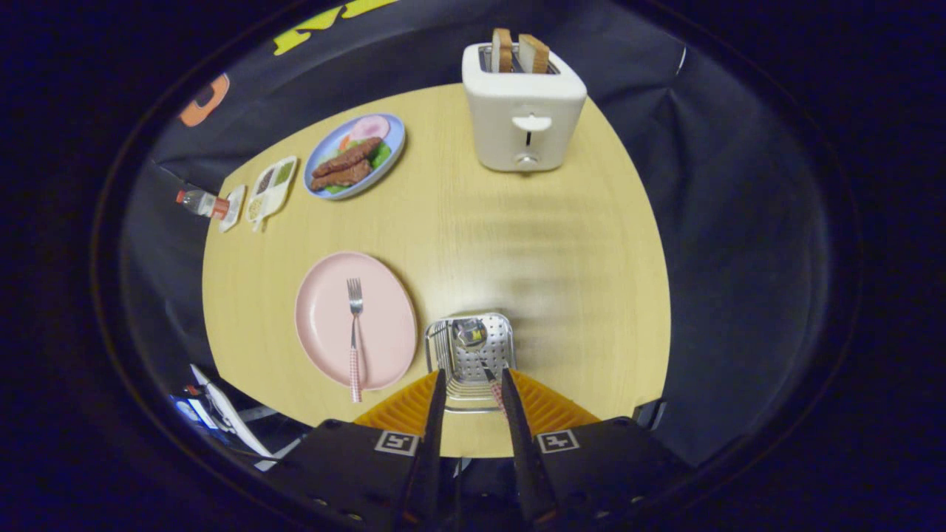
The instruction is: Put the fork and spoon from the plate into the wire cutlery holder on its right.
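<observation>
The spoon stands bowl-down inside the wire cutlery holder; its handle rises toward the right finger and its end is hidden there, so whether that finger touches it is unclear. The gripper hangs directly above the holder, fingers parted narrowly, holding nothing that can be made out. One fork, with a pink checked handle, lies on the pink plate at nine o'clock from the holder, tines pointing to twelve, handle end overhanging the rim. At twelve o'clock on the desk stands one toaster with two bread slices; one blue food plate at eleven.
</observation>
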Demonstrator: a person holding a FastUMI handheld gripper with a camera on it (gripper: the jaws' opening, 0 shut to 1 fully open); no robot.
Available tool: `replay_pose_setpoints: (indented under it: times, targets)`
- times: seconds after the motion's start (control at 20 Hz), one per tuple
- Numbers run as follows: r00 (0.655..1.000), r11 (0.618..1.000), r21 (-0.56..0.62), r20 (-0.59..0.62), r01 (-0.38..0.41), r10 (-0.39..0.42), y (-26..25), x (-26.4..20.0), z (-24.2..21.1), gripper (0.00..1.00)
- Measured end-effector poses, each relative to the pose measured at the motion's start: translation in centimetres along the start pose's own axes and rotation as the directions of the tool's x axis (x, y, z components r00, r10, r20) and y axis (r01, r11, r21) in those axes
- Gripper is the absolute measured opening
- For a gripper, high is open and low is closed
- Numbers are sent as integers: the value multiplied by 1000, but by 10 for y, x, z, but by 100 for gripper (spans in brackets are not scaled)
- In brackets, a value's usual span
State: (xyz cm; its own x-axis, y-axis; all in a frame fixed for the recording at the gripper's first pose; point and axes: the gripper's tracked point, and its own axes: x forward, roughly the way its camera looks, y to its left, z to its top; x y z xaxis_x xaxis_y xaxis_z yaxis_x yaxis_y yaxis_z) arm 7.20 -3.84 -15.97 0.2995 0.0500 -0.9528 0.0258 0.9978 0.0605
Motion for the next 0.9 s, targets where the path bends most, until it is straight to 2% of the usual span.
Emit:
replay_pose_setpoints:
  times: [0.25,0.35,0.45,0.6,0.9]
  targets:
    - [976,997,-66,212,-27,40,41,-11,11,75]
    - [968,993,-110,240,-41,67,65,-9,2,80]
    - [960,985,-152,252,-82,118,96,-3,-14,83]
    - [956,975,-201,255,-96,147,129,16,-41,84]
    - [964,980,-186,242,-66,111,156,73,-67,84]
